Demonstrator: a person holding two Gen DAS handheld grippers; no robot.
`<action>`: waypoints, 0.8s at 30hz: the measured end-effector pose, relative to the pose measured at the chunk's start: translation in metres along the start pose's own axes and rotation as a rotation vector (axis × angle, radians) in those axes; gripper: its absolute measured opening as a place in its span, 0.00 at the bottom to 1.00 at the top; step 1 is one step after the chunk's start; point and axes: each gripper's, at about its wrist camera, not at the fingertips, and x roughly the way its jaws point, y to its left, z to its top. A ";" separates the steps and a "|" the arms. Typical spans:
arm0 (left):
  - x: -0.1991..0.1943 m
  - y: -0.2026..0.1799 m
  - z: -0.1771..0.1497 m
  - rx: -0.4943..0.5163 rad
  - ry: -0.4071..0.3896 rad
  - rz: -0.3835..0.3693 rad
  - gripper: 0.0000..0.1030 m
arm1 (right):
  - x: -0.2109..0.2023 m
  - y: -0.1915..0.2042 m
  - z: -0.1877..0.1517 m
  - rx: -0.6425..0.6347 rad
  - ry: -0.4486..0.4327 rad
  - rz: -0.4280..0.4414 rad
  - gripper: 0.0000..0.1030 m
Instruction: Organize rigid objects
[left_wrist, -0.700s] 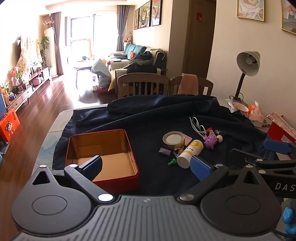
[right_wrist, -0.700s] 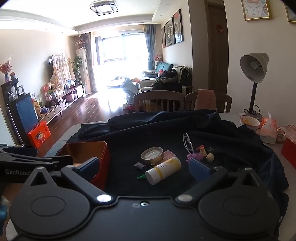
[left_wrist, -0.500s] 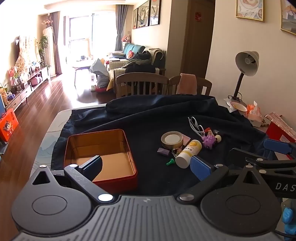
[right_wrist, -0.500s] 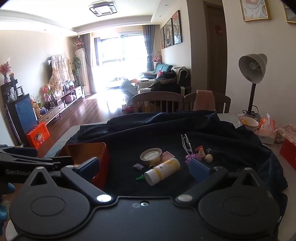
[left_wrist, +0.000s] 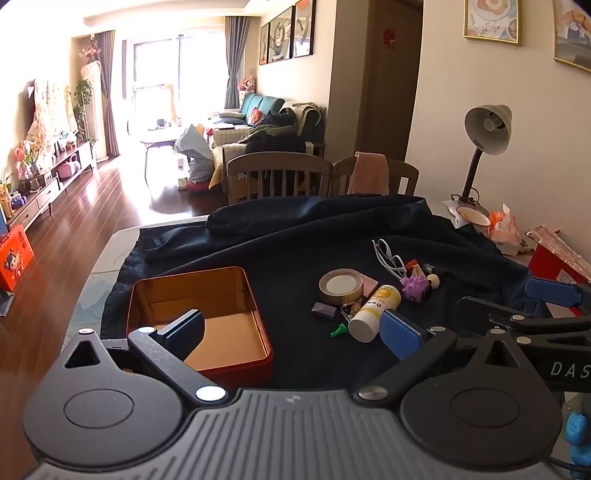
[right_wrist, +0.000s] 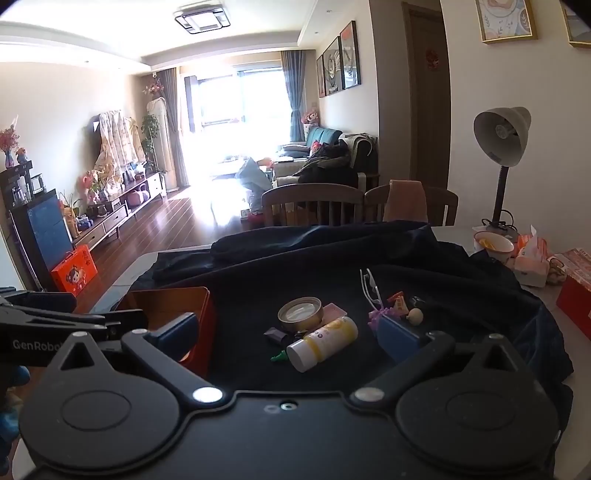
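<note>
An open red tin box (left_wrist: 236, 369) with a gold inside stands on the dark cloth at the left; it also shows in the right wrist view (right_wrist: 201, 332). Right of it lies a cluster: a tape roll (left_wrist: 340, 286), a white and yellow bottle (left_wrist: 373, 312) on its side, a purple spiky toy (left_wrist: 415, 287), a small purple block (left_wrist: 323, 310), a green piece (left_wrist: 339, 330) and a white cable (left_wrist: 388, 254). My left gripper (left_wrist: 291, 332) is open and empty, held above the box's near right side. My right gripper (right_wrist: 288, 338) is open and empty, near the bottle (right_wrist: 321, 343).
The dark cloth (left_wrist: 295, 243) covers the table. A desk lamp (left_wrist: 484, 147), a bowl (left_wrist: 472, 219), tissues (right_wrist: 532, 262) and a red carton (left_wrist: 557, 258) stand at the right. Two wooden chairs (left_wrist: 280, 177) are behind the table.
Both views shifted slightly; the objects sit a little further left in frame. Both grippers stay open. Nothing on the table has moved.
</note>
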 end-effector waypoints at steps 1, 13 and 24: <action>0.001 0.001 0.000 -0.004 0.003 -0.004 0.99 | 0.005 -0.001 -0.003 0.007 -0.002 -0.004 1.00; 0.002 0.001 0.001 -0.013 0.003 -0.011 0.99 | 0.005 -0.001 -0.005 -0.001 -0.010 -0.001 1.00; 0.004 0.001 0.003 -0.020 0.006 -0.031 0.99 | 0.003 -0.003 -0.005 0.001 -0.014 -0.003 1.00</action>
